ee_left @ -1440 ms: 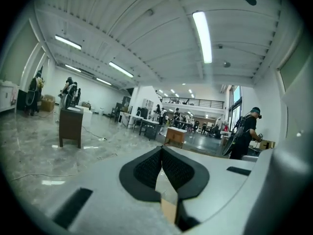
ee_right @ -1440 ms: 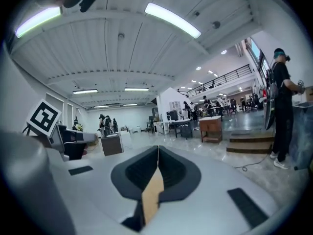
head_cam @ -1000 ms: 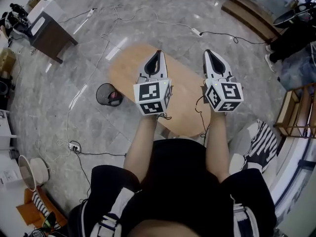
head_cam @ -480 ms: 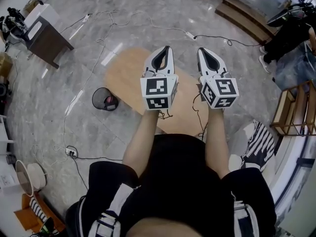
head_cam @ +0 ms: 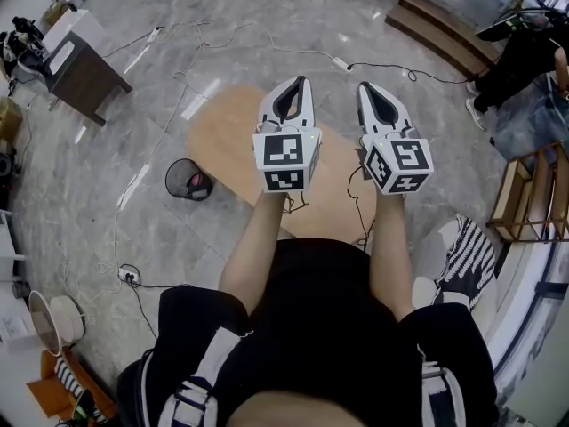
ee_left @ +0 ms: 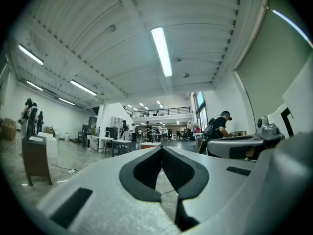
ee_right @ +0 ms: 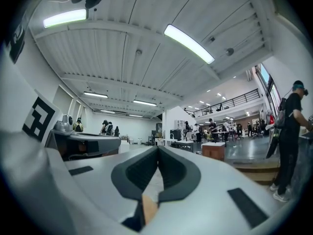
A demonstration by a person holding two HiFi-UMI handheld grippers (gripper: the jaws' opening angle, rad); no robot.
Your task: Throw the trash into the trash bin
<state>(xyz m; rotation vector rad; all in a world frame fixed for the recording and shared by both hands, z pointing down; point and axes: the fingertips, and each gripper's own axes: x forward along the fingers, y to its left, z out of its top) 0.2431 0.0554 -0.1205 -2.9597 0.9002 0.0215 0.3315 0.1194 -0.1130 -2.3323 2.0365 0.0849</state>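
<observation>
**Inspector:** Left gripper (ee_left: 161,147): its fingers (ee_left: 182,169) are pressed tip to tip, with nothing between them. Right gripper (ee_right: 157,149): likewise closed and empty. Both point level, out across the room.

**Clerk:** And the surroundings?

**Inspector:** In the head view the two are held side by side above an oval wooden desk (head_cam: 222,127), whose top is bare where it shows. The trash bin (head_cam: 170,178), a dark mesh basket, stands on the floor (head_cam: 124,78) just off the desk's left edge. A reddish item (head_cam: 201,184) lies inside it and is judged to be the trash. Its shape and long axis cannot be made out.

**Clerk:** Bearing from the fingers?

**Inspector:** The bin lies left of and well below the left gripper, so the left hand is the nearer. No trash is seen outside the bin, and the task is judged complete or nearly so.

**Clerk:** Change from a second ago?

**Inspector:** The left gripper has risen and drawn closer to the right one. The right gripper has hardly shifted. Both remained closed. The bin and its contents are unchanged.
</observation>
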